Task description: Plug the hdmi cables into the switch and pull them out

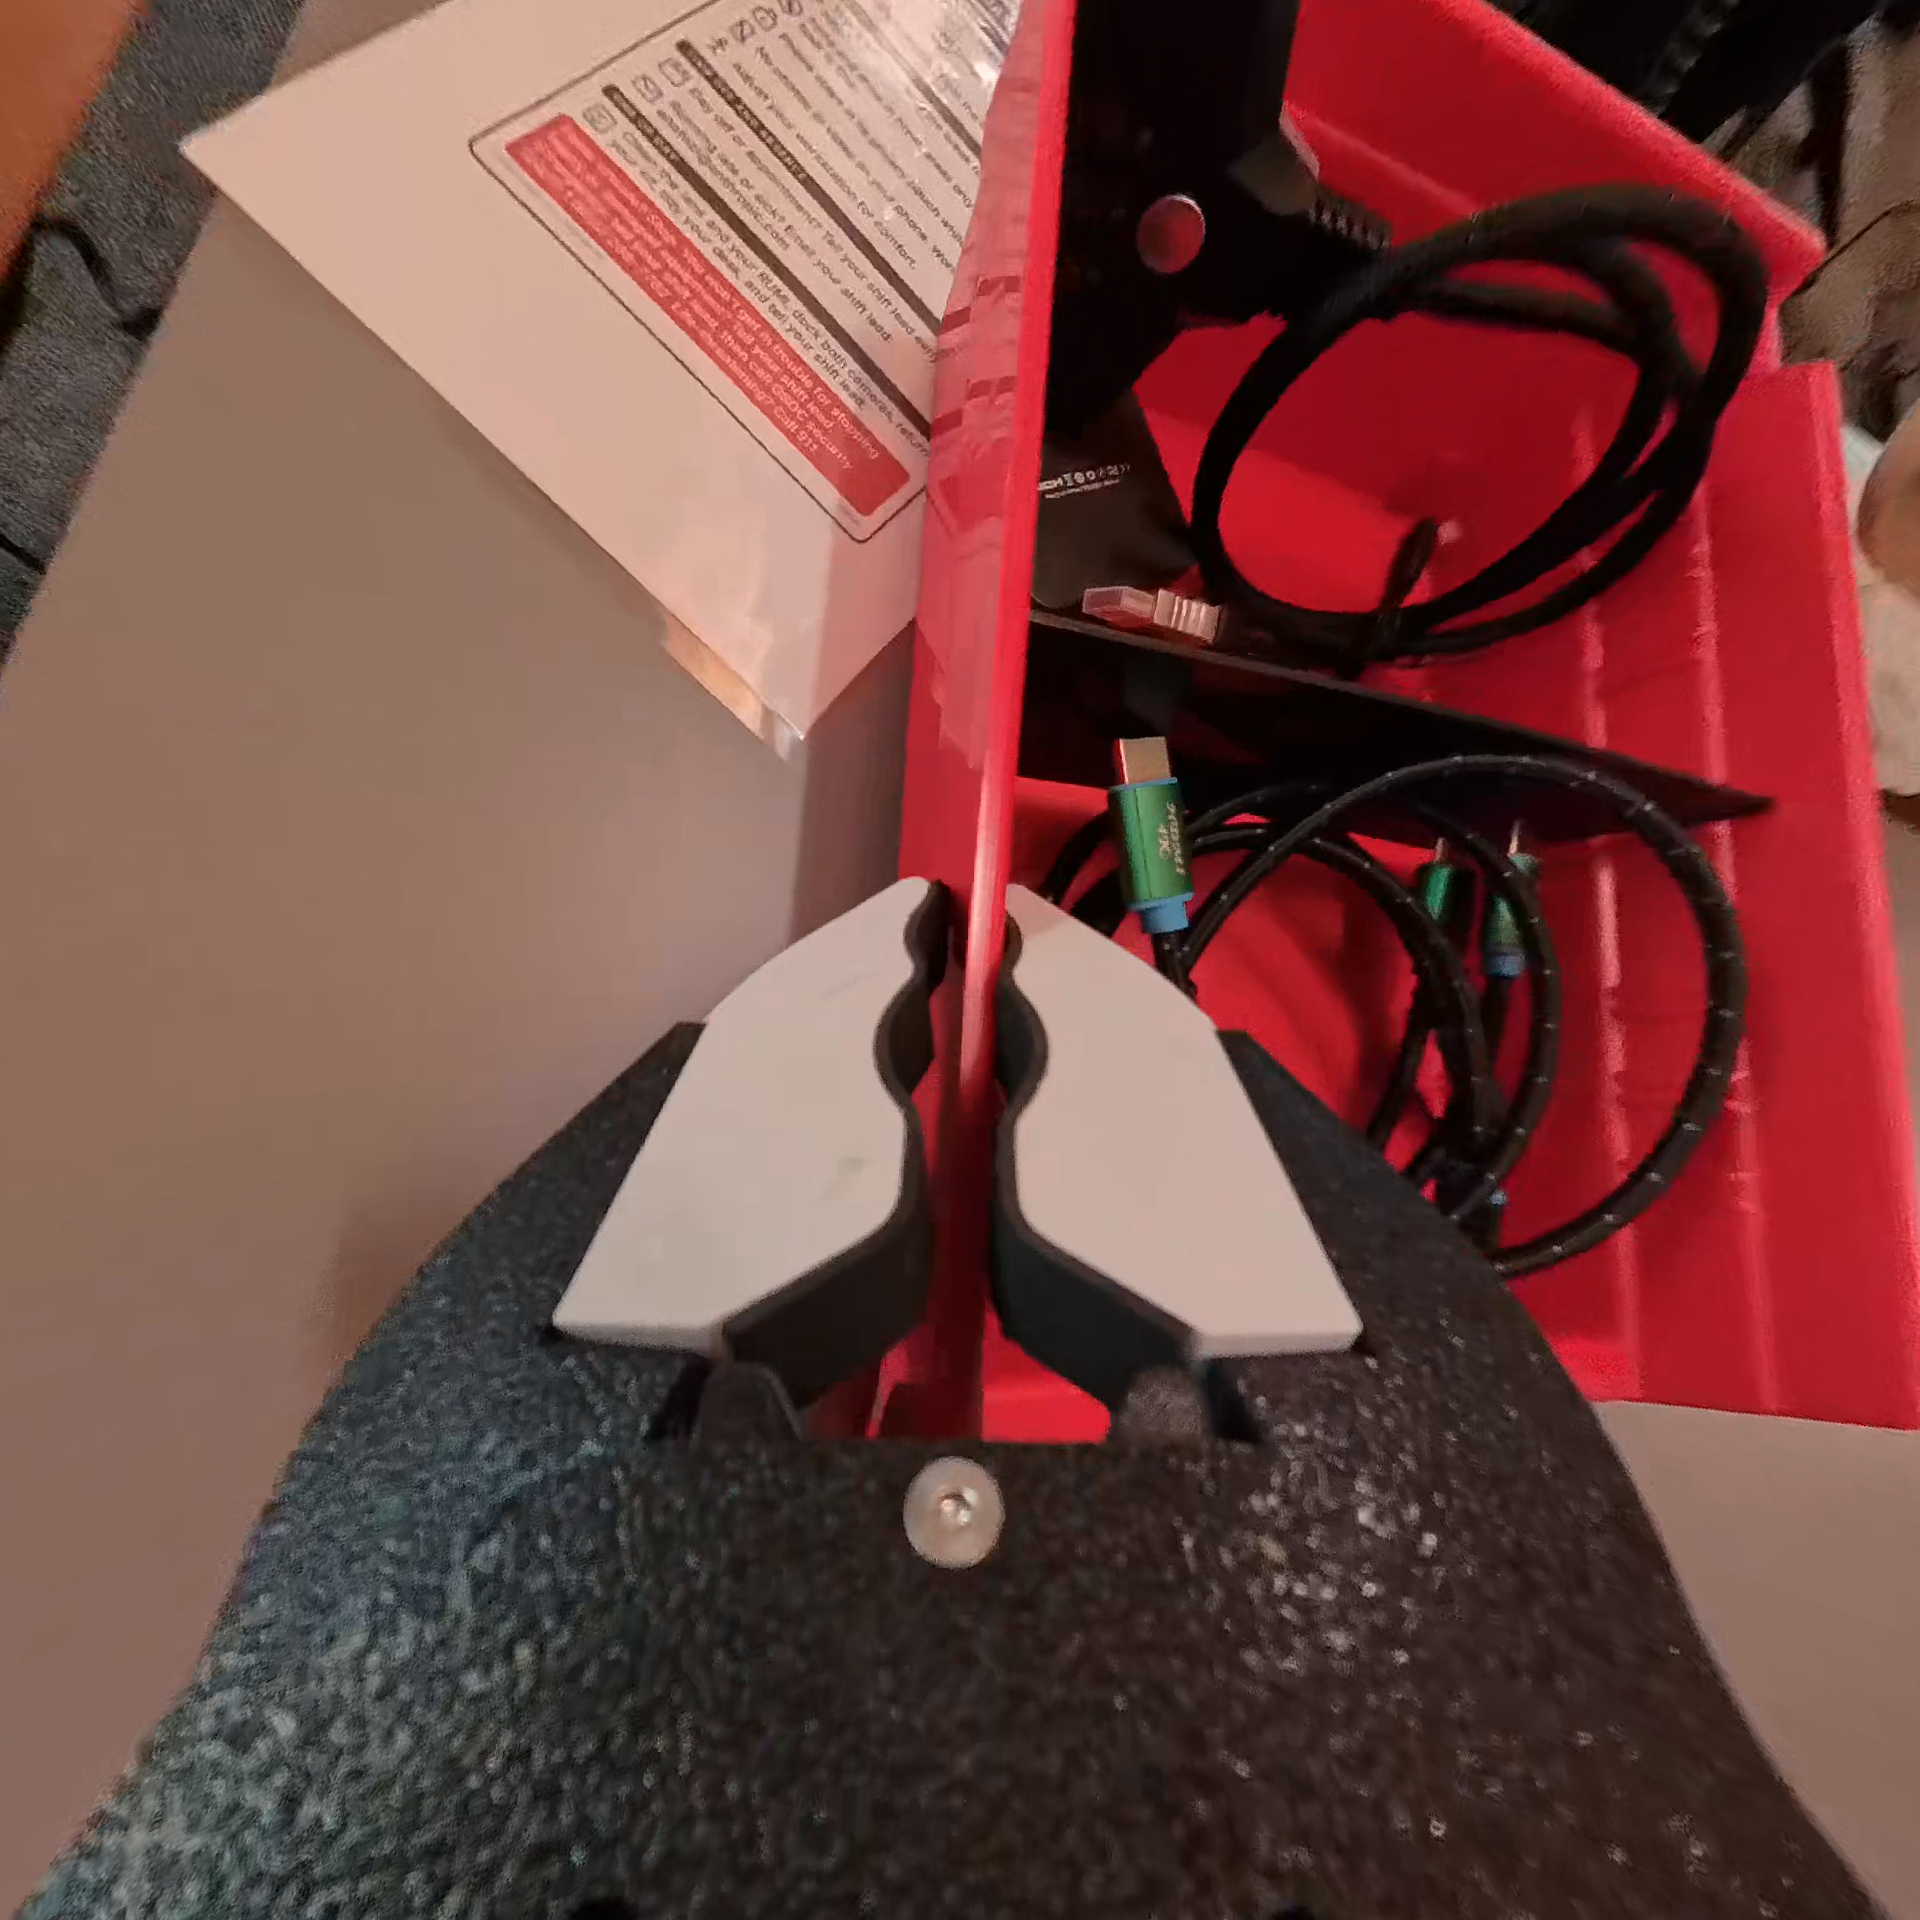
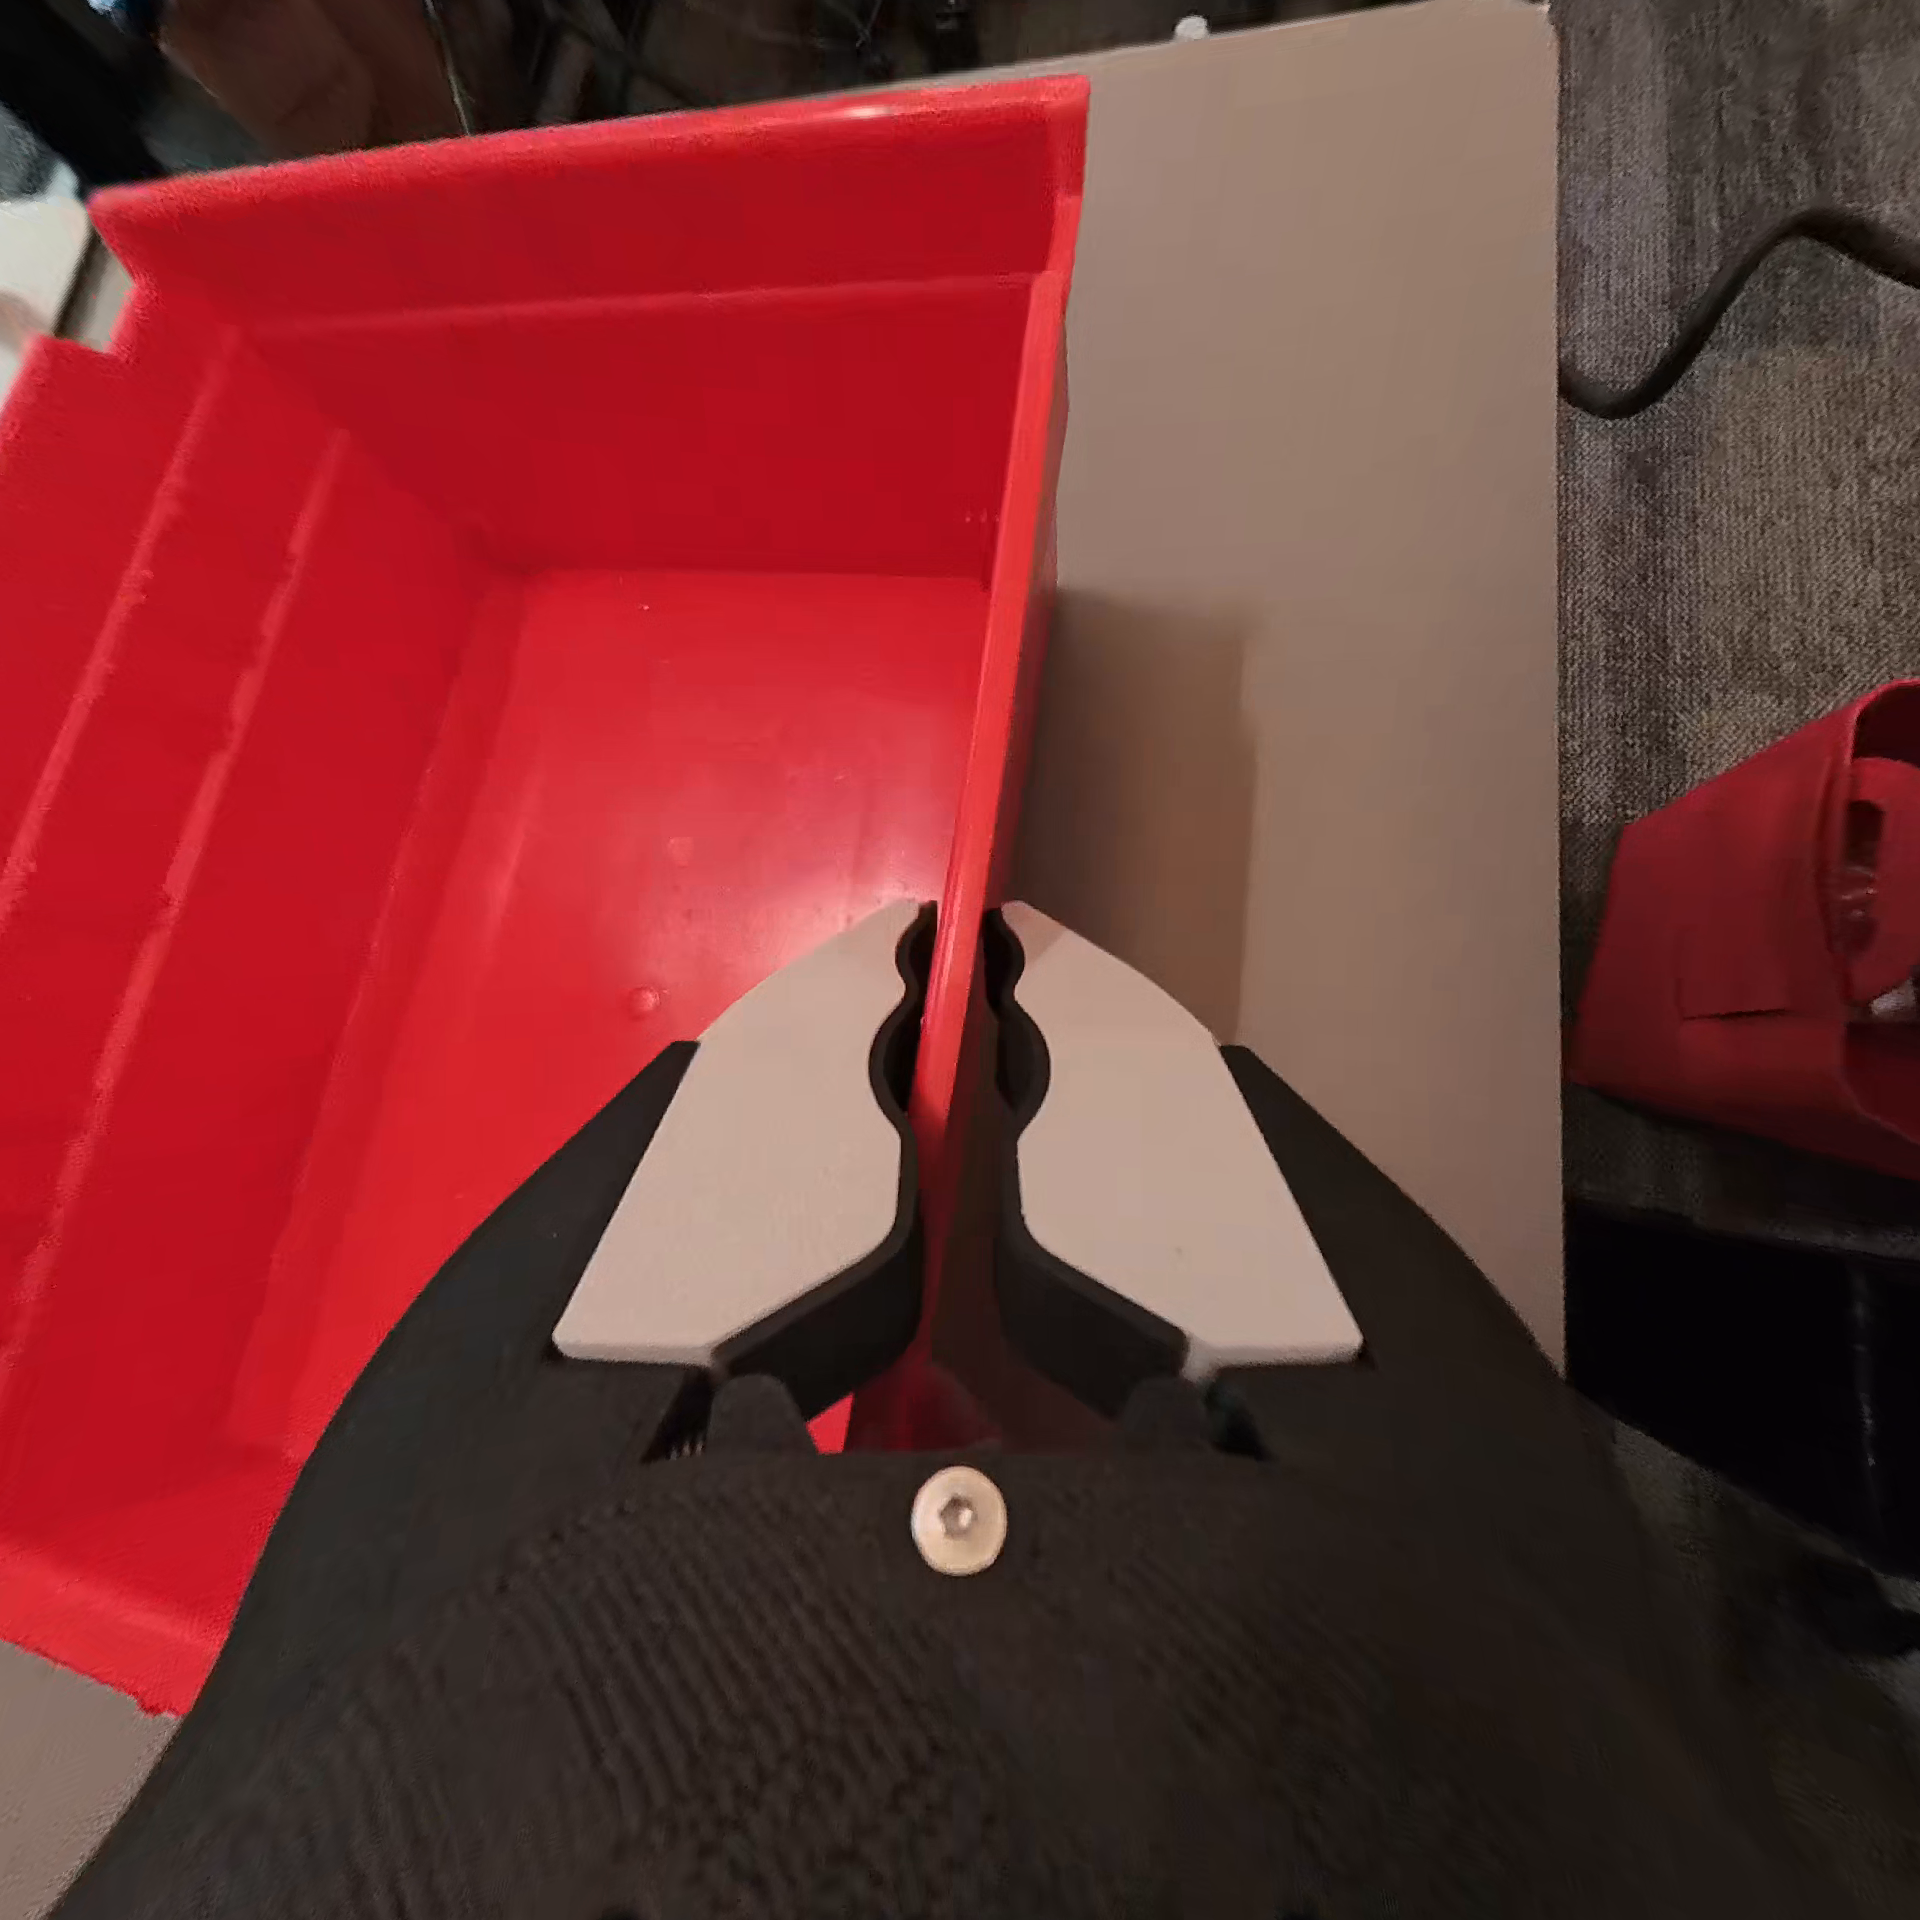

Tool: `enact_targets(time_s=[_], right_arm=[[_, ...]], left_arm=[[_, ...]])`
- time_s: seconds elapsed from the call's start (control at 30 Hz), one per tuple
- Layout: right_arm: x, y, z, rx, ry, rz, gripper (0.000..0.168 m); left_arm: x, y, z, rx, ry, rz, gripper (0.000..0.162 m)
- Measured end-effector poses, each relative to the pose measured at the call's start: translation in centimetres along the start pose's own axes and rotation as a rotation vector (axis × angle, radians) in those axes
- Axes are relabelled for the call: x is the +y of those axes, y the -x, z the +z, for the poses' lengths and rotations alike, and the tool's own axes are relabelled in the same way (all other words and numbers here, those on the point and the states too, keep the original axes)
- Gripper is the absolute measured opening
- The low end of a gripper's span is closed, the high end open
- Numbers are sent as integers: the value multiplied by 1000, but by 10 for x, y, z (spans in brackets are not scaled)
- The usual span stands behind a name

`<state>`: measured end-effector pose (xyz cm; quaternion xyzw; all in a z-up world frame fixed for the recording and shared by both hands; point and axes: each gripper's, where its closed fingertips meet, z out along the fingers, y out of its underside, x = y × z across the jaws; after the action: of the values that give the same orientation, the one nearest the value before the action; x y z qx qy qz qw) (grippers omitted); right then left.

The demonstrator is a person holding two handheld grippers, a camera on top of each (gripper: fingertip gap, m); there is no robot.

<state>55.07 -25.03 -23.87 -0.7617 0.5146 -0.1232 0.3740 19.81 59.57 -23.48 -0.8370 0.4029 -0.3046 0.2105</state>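
My left gripper [image 1: 977, 899] is shut on the left wall [image 1: 987, 520] of a red bin. A black divider [image 1: 1455, 748] splits the bin. The near compartment holds coiled black cable with a green HDMI plug [image 1: 1148, 842] and two smaller green plugs [image 1: 1470, 904]. The far compartment holds a black braided cable [image 1: 1558, 343] with a silver plug [image 1: 1153, 608] and a black device [image 1: 1164, 125] standing against the wall. My right gripper [image 2: 961, 914] is shut on the right wall [image 2: 1013, 623] of a red bin whose inside [image 2: 727, 779] is empty.
A white printed sheet [image 1: 582, 343] lies on the beige table [image 1: 312, 935] left of the bin with cables. In the right wrist view the table edge [image 2: 1553, 727] is close on the right, with grey carpet [image 2: 1745, 520], a black cord [image 2: 1662, 384] and another red object [image 2: 1745, 987] beyond.
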Motion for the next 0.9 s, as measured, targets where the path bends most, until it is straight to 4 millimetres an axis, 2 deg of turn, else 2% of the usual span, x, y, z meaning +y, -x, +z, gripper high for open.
enact_targets(time_s=[0.17, 0.23, 0.33, 0.43, 0.47, 0.53, 0.63, 0.7, 0.8, 0.9], right_arm=[[-14, -6, 3, 98, -69, -66, 11], [-24, -2, -4, 100, -116, -108, 34], [-44, -7, -28, 217, -182, -233, 50], [-69, -1, -72, 347, -275, -388, 56], [-74, 10, -86, 341, -309, -421, 58], [-74, 45, -104, 246, -349, -429, 65], [-60, 113, -128, 45, -418, -421, 72], [-44, 149, -142, 2, -476, -472, 72], [-14, 186, -151, 7, -504, -562, 71], [12, 214, -156, -20, -536, -594, 70]], left_arm=[[-7, -1, -4, -68, -31, 165, 8], [-20, 2, -14, -135, -95, 216, 20], [-37, -4, -31, -178, -160, 275, 35], [-46, -19, -47, -159, -200, 325, 40], [-47, -24, -50, -141, -202, 324, 46], [-45, -39, -53, -71, -188, 305, 59], [-43, -65, -50, 59, -155, 258, 70], [-49, -85, -47, 161, -155, 182, 69], [-65, -111, -40, 308, -144, -4, 68], [-80, -120, -17, 331, -84, -146, 67]])
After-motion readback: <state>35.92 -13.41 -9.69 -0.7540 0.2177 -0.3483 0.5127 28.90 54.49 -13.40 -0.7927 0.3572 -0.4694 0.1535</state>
